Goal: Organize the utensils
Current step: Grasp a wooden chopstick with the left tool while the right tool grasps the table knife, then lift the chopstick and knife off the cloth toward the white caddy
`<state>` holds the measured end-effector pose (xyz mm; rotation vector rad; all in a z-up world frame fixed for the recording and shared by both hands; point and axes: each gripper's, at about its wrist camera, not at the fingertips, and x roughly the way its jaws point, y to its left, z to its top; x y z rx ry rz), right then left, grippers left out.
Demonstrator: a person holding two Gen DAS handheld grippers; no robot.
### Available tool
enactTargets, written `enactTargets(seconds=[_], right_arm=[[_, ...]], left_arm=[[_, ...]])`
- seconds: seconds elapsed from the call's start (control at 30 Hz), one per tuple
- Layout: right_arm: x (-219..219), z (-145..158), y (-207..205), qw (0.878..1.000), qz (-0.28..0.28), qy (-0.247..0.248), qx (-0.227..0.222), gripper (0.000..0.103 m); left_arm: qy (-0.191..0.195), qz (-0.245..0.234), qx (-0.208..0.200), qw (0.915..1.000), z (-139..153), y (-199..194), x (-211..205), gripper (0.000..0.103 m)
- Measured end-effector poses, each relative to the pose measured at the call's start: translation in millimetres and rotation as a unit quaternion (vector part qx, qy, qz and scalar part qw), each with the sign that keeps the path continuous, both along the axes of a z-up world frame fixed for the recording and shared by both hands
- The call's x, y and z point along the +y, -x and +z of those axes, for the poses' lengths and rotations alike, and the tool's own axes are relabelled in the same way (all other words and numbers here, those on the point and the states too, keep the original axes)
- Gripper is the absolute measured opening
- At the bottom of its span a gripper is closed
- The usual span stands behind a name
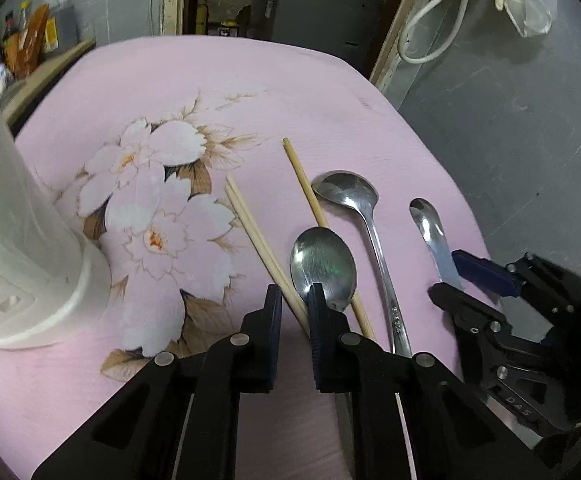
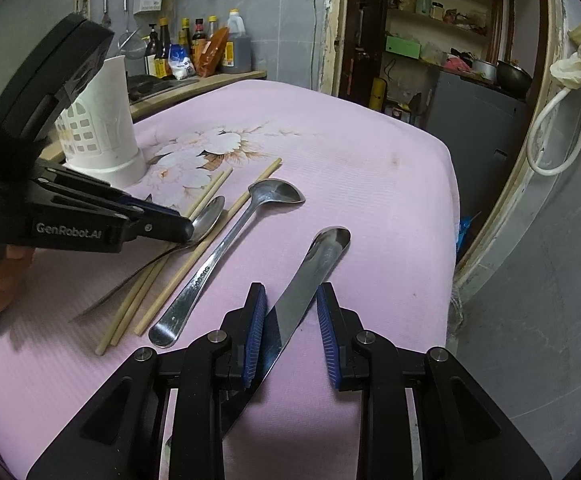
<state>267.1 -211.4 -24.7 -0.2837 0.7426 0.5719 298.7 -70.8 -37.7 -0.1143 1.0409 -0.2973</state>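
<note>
Loose cutlery and chopsticks lie fanned out beside a white utensil holder (image 2: 102, 128) on the pink-clothed bench (image 2: 330, 152).

Three pale wooden chopsticks lie flat: a touching pair (image 1: 250, 224) and a single chopstick (image 1: 306, 188) just beside them. A round-bowled steel spoon (image 1: 324, 266) rests across the chopsticks, bowl up. A long-handled steel spoon (image 2: 226, 248) lies next to it, and a flat-handled narrow spoon (image 2: 310, 276) lies apart nearer the bench edge. The holder stands upright, with cut-out openings in its wall.

Ahead of the left gripper (image 1: 294, 300) lie chopsticks (image 1: 264, 246) and spoons (image 1: 322, 268); the holder (image 1: 30, 280) stands left.
</note>
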Motion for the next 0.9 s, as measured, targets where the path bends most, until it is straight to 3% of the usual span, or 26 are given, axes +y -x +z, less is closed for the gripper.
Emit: enactTargets(seconds=[0.23,0.53,0.63,0.8,0.9], right_arm=[[-7,1,3,0.999,0.003,-0.029,0.016,0.02],[-9,2,23,0.999,0.016,-0.037,0.033,0.015],[-7,-1,37,0.997,0.034,-0.045,0.06,0.012],[-1,-2,59,0.996,0.057,-0.033,0.062,0.012],[-1,-2,63,0.995,0.068,-0.029,0.064,0.012]], left_arm=[[0.063,-0.007,0.02,0.9978,2,10,20,0.005],[0.086,-0.005,0.041,0.9955,4,28,38,0.004],[0.082,-0.003,0.042,0.9958,8,37,45,0.004],[0.079,-0.011,0.048,0.9957,15,50,56,0.003],[0.054,-0.033,0.037,0.9973,19,58,55,0.005]])
